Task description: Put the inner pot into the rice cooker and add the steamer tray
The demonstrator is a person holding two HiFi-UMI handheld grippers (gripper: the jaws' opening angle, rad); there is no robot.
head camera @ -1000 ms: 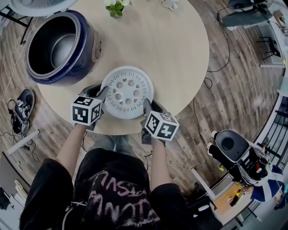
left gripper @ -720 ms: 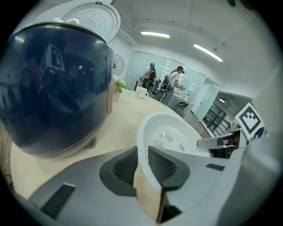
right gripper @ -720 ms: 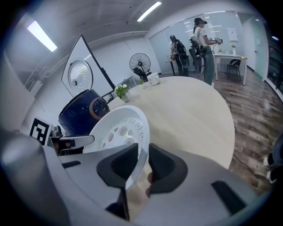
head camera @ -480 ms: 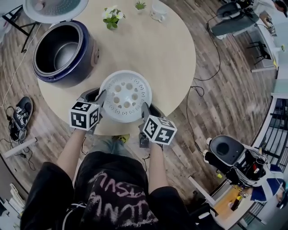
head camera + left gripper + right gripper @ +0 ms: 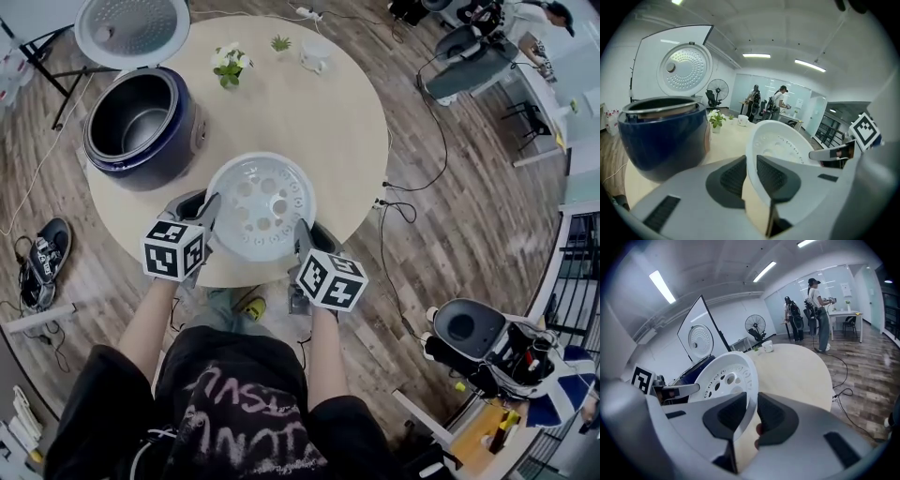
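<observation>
The left gripper (image 5: 208, 208) and right gripper (image 5: 302, 230) each pinch opposite edges of the white steamer tray (image 5: 261, 204), mid-frame over the tabletop (image 5: 323, 117). The open rice cooker (image 5: 141, 122) sits upper left.

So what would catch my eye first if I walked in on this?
Most striking is the white round plastic steamer tray full of holes, pinched at its rim by the left gripper and the right gripper over the near side of the round pale wooden table. At the far left stands a dark blue rice cooker, its round lid open, a metal inner pot inside.
</observation>
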